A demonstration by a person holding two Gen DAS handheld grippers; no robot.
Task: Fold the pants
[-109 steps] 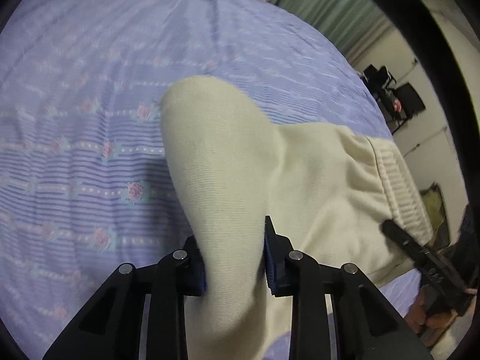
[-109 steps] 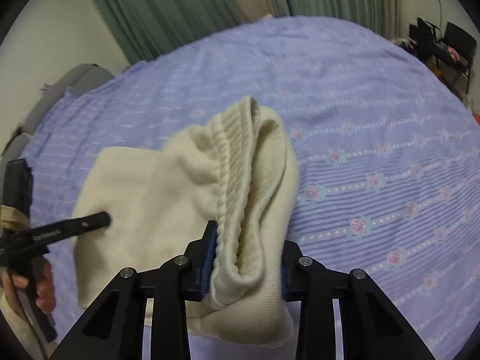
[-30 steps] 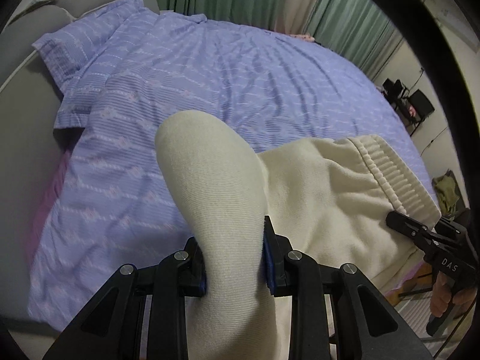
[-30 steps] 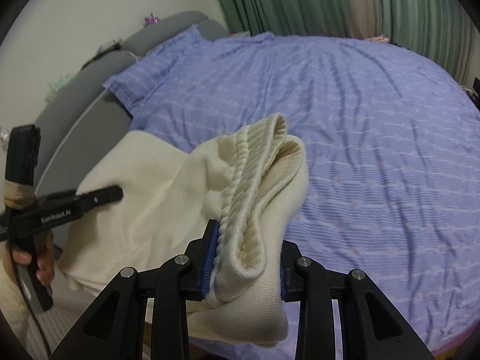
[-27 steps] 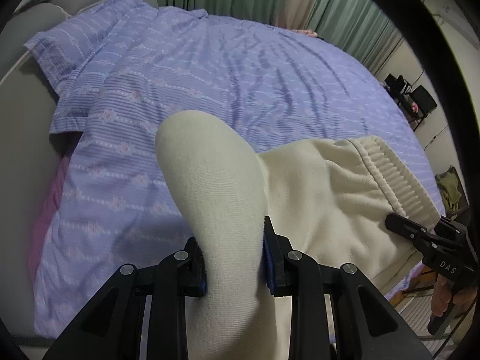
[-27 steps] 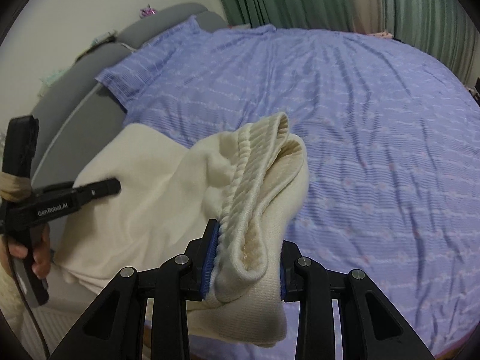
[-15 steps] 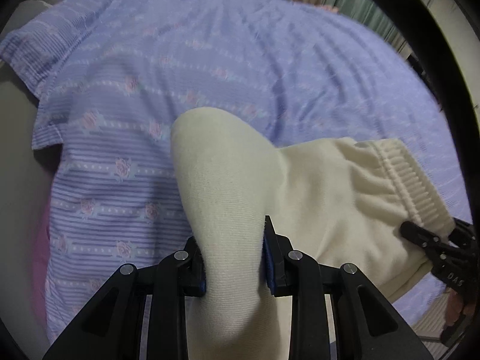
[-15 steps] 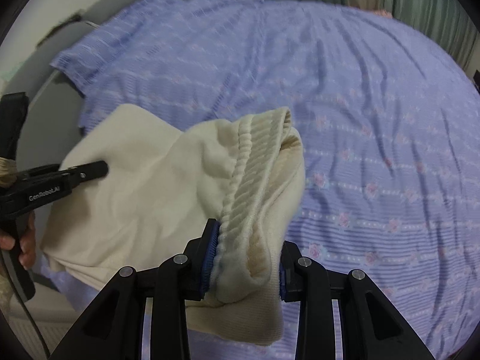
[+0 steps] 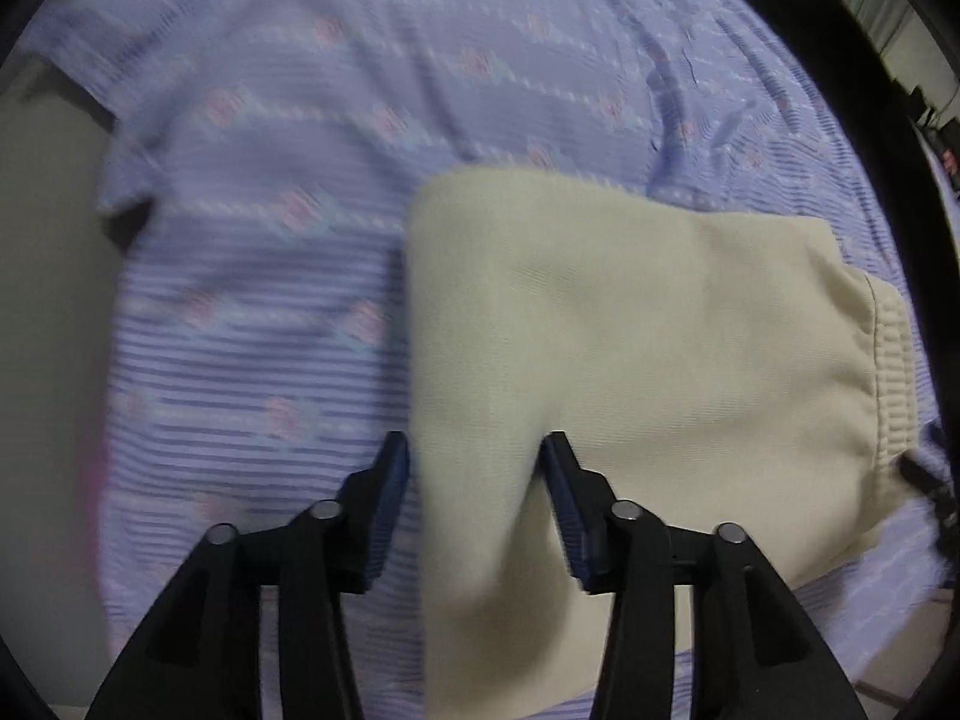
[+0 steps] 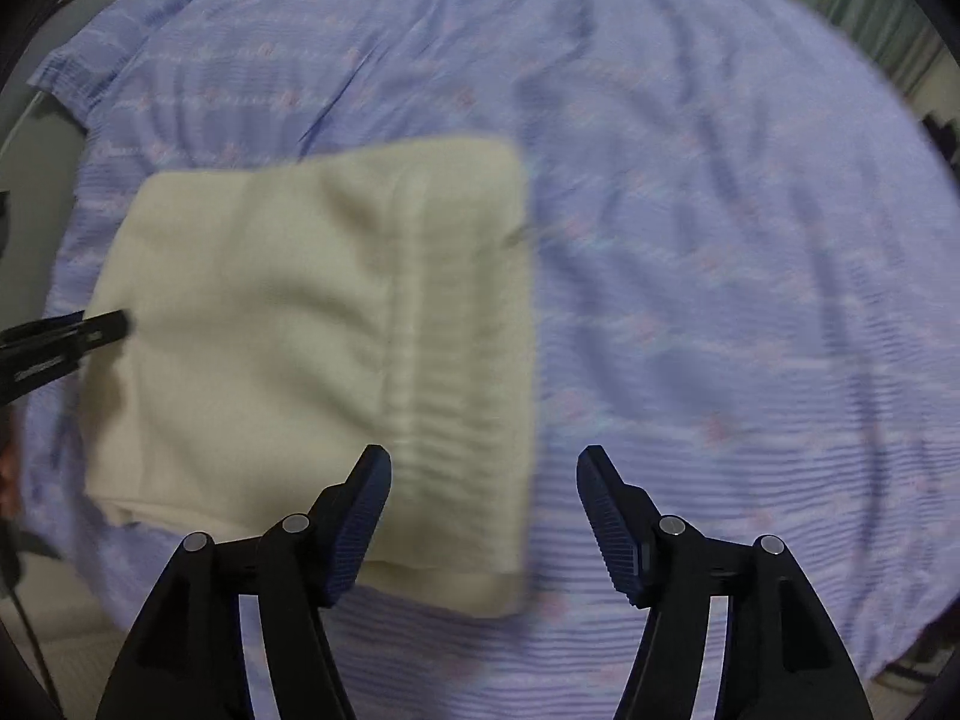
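Observation:
The cream pants [image 10: 288, 324] lie folded in a flat rectangle on the purple bedspread [image 10: 720, 240], ribbed waistband on the right side. My right gripper [image 10: 483, 510] is open above the waistband's near edge, holding nothing. In the left wrist view the pants [image 9: 630, 348] lie flat too, and a strip of cloth runs between the fingers of my left gripper [image 9: 477, 492], whose jaws stand slightly apart around it. The left gripper's tip [image 10: 90, 330] shows at the pants' left edge in the right wrist view.
The purple flowered bedspread [image 9: 270, 180] covers the bed all around the pants. A grey headboard [image 9: 42, 300] lies at the left. Green curtains [image 10: 870, 12] hang beyond the far side. The bed's near edge runs just below the grippers.
Both grippers lowered the pants from the air onto the bed. The right gripper opened and let go of the waistband. The left jaws widened around the cloth. The pants now lie flat.

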